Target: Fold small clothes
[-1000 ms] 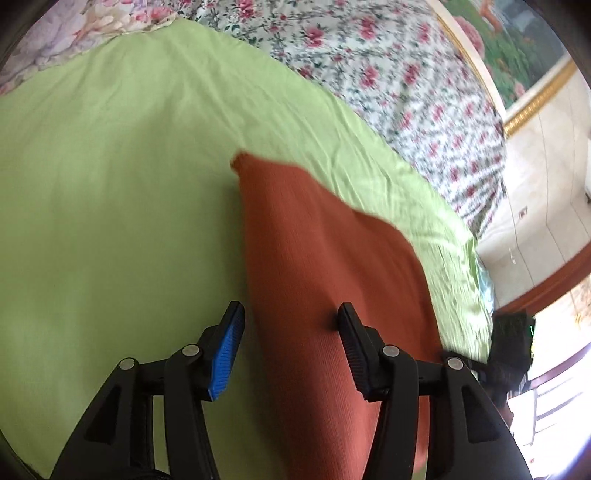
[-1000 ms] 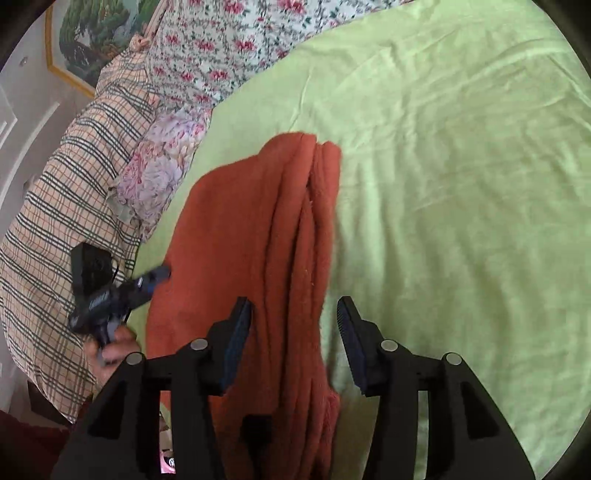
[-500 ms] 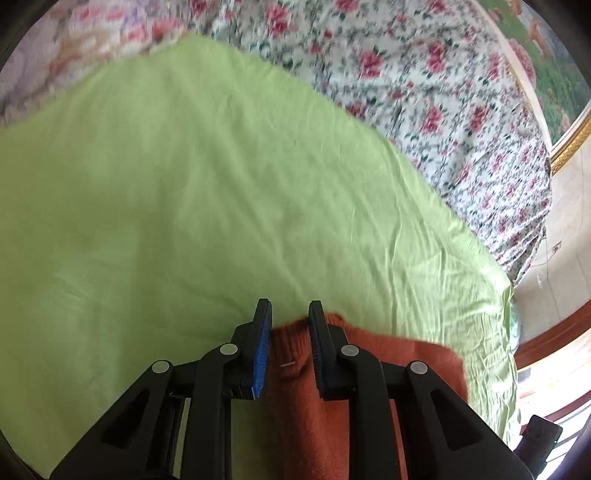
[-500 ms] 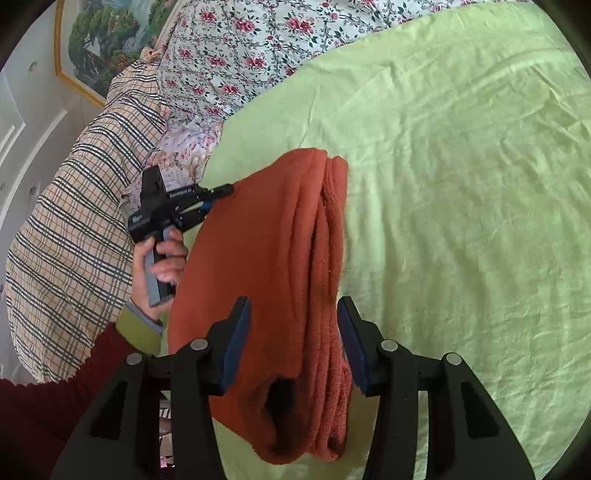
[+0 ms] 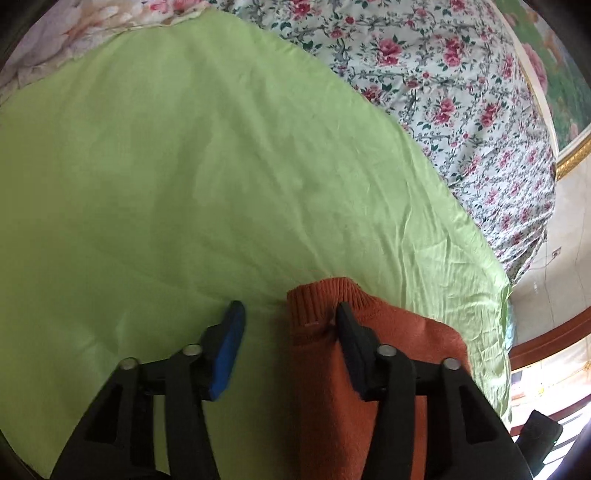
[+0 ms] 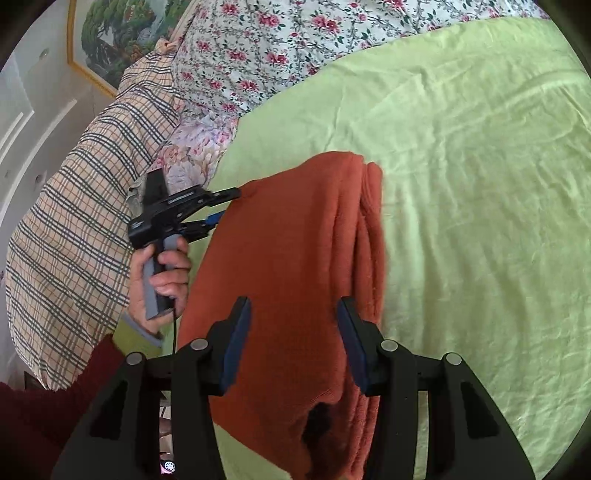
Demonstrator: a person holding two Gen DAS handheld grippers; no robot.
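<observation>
Left wrist: left gripper (image 5: 288,314), jaws just reopened off the rust sweater (image 5: 369,387), now spread beside its ribbed corner on the green sheet (image 5: 184,184); fold apparently released.

Right wrist: right gripper (image 6: 293,317) spread, hovering above the folded sweater, gripping nothing.

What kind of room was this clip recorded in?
Most likely a bedroom in a home. A light green bedsheet covers a bed, with a rose-patterned floral quilt and a plaid-covered pillow beside it, and a gold-framed landscape painting on the wall.
</observation>
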